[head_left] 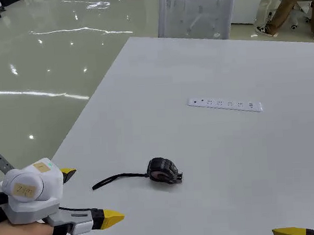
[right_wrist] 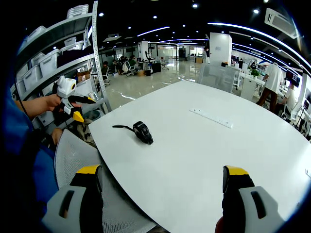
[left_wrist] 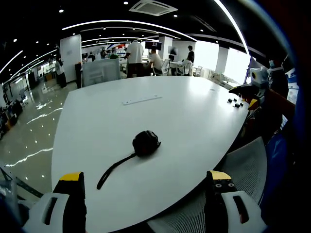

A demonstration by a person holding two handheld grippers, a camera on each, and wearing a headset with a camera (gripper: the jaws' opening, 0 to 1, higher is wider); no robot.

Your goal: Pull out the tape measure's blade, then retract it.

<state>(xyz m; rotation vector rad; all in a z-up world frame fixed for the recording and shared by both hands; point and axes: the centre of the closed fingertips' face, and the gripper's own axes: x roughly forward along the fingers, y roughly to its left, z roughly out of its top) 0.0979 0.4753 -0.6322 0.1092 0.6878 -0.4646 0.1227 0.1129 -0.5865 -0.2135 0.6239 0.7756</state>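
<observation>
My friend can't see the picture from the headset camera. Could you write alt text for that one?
A black tape measure, blade not pulled out, lies on a white table with its wrist strap trailing left. The left tongs, yellow-tipped and open, hover at the near edge; a white power strip lies farther back.

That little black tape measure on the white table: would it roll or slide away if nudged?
The small black tape measure looks compact and hard-cased, so probably stiff and dense for its size. Its rounded body on the smooth white table may slide or turn when nudged. Its thin black strap lies limp, so likely just trails.
</observation>
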